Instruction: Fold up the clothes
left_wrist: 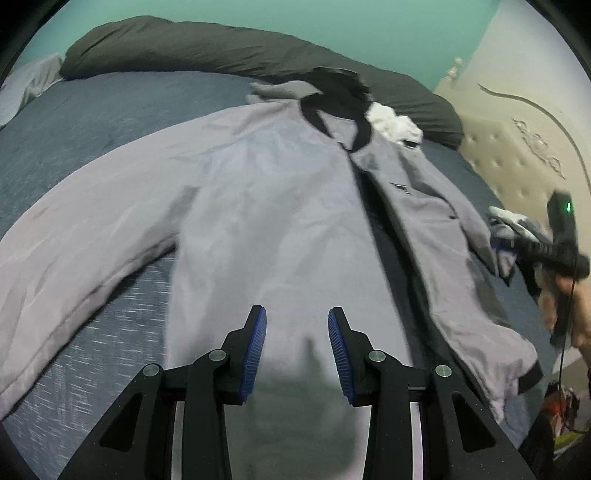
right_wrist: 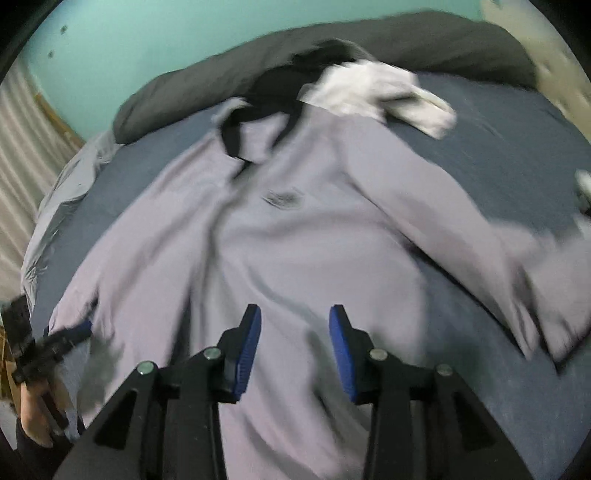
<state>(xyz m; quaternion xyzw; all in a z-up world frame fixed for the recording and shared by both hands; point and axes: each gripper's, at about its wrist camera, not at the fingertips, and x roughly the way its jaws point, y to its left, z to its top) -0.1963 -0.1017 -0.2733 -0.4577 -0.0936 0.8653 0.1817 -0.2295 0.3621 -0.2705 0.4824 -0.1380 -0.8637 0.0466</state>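
Grey jacket (left_wrist: 280,206) flat; chest logo (right_wrist: 282,197) right-view only

A bed (left_wrist: 110,110) covered in a dark blue sheet is seen under a teal wall (left_wrist: 332,22). A dark grey duvet (left_wrist: 184,48) is bunched along the far edge. A beige tufted headboard (left_wrist: 517,140) is at the right, pale curtains (right_wrist: 22,147) at the left.

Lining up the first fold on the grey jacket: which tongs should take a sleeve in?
Probably right. The right tongs hover open over the jacket, with the right sleeve splayed nearby; left tongs also open.
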